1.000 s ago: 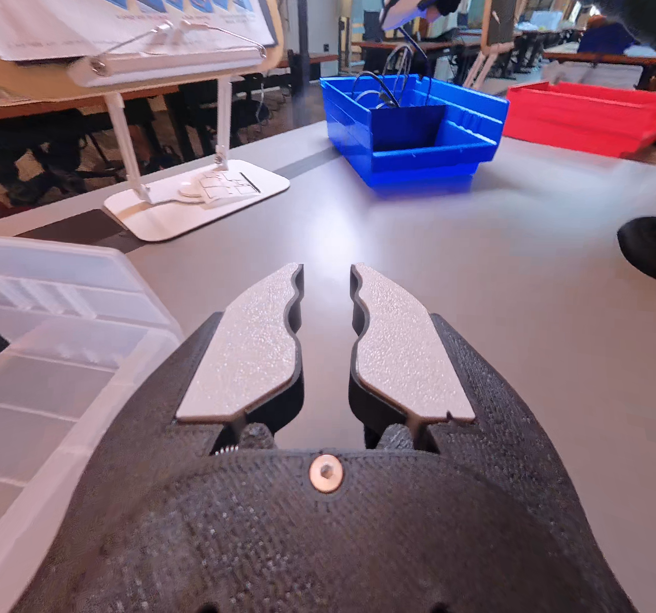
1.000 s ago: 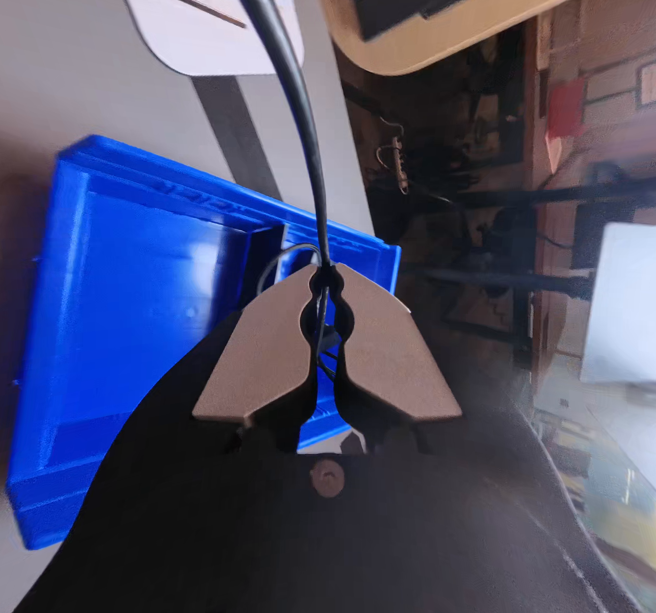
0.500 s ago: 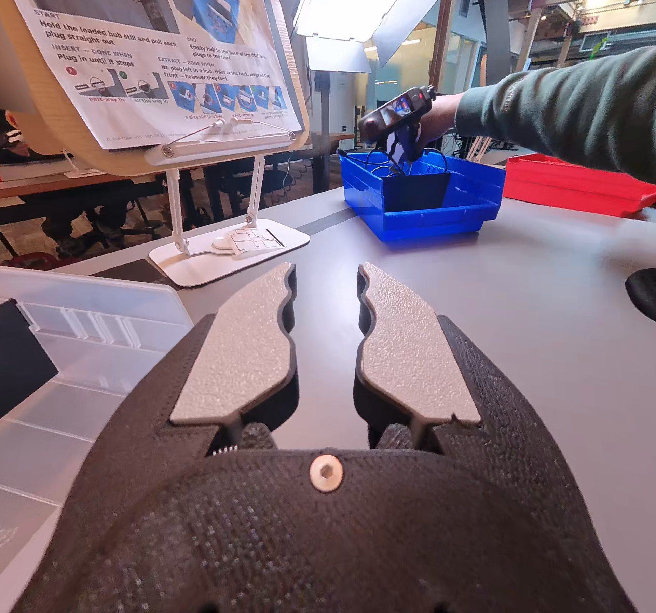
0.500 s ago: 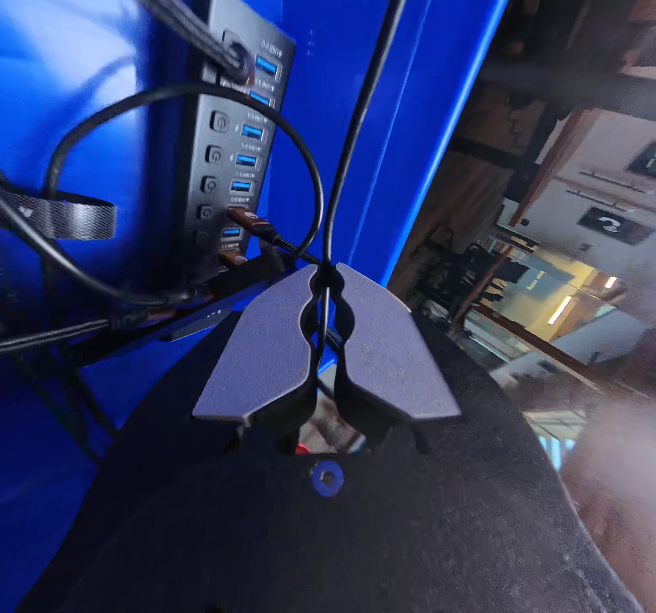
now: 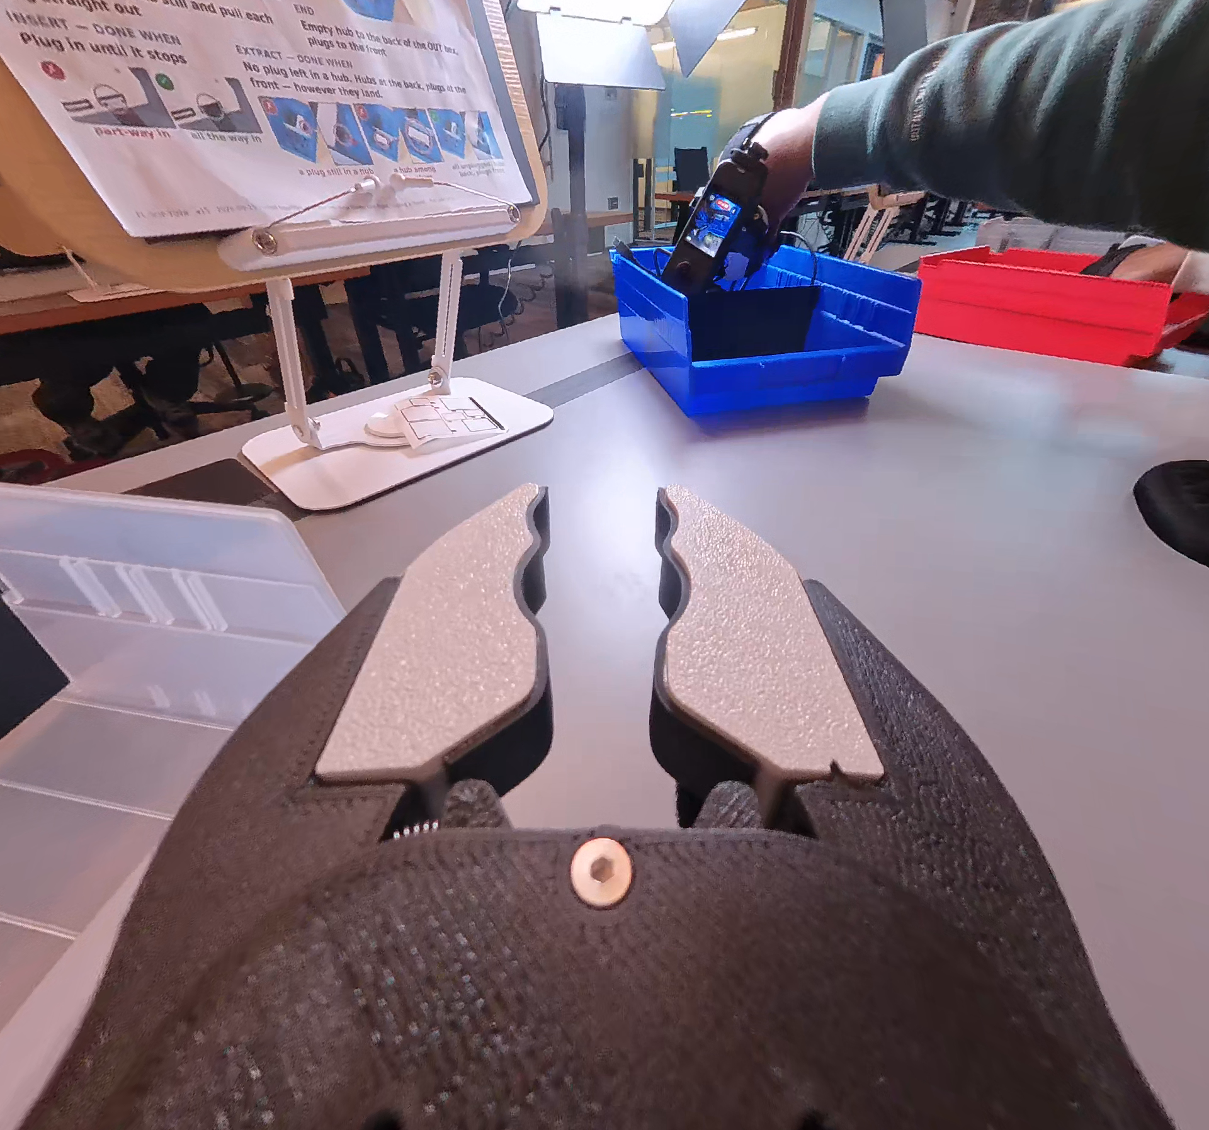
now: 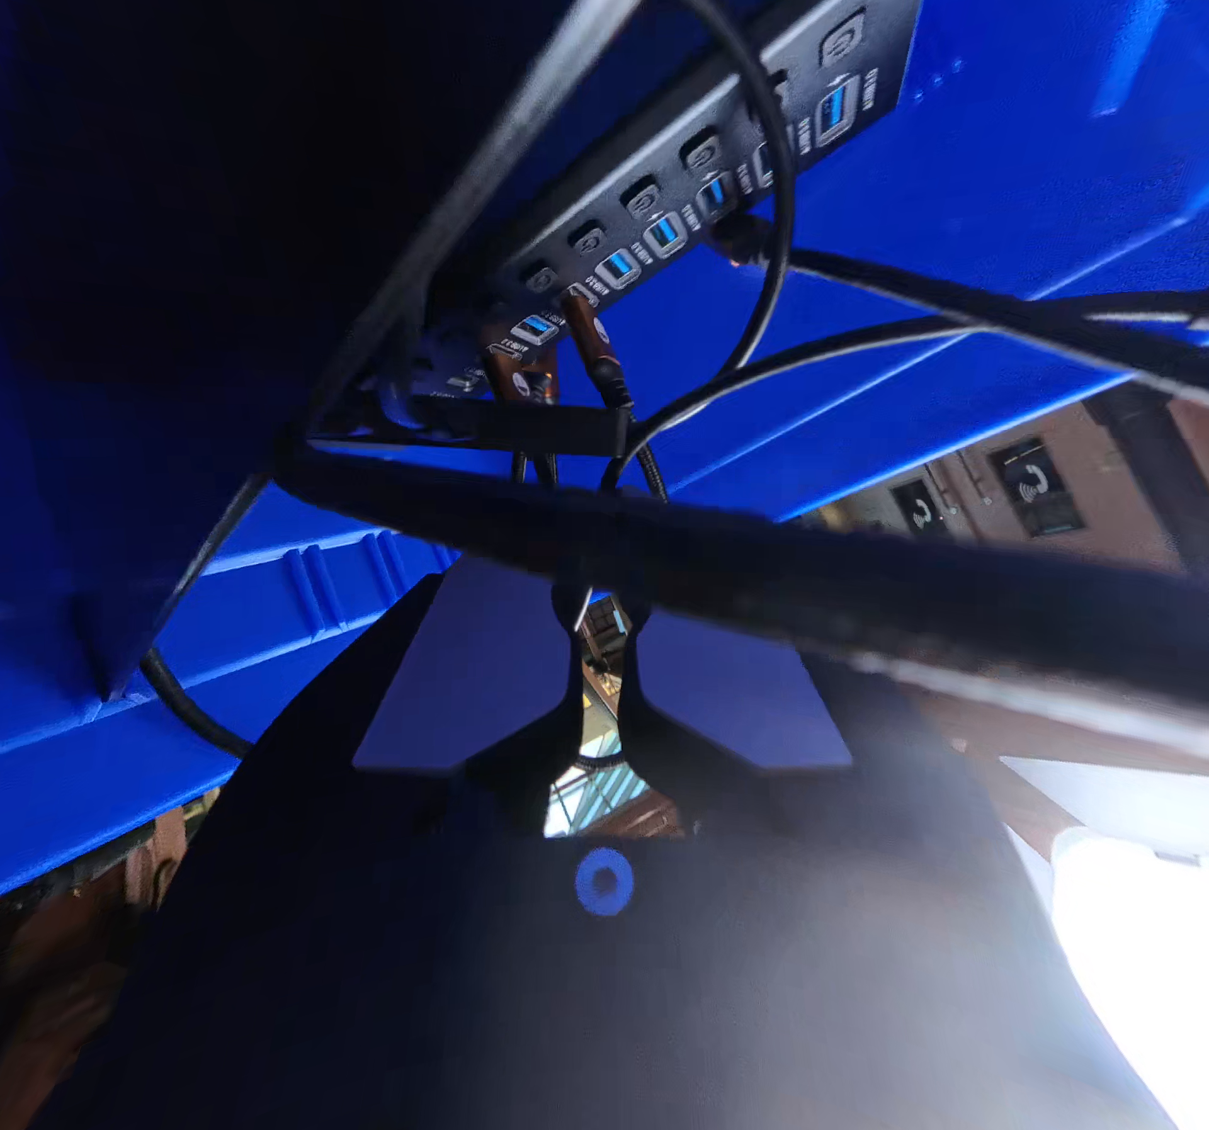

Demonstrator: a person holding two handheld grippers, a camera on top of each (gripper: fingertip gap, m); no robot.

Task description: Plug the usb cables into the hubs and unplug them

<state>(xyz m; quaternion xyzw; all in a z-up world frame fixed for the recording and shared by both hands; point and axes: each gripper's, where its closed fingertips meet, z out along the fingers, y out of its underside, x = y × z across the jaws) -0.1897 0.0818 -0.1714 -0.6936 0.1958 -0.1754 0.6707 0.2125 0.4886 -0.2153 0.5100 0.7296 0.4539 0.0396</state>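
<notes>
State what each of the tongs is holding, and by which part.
Left tongs: open, nothing held. Right tongs: inside the blue bin, nearly shut around a thin black cable mid-length.

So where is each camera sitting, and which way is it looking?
Left wrist view: on the left claw, low over the grey table, facing the blue bin; its open fingers and the person's sleeve show.
Right wrist view: on the right claw, inside the bin, facing the hub and cables; its fingers show.
Shared: the blue bin and the right claw.
</notes>
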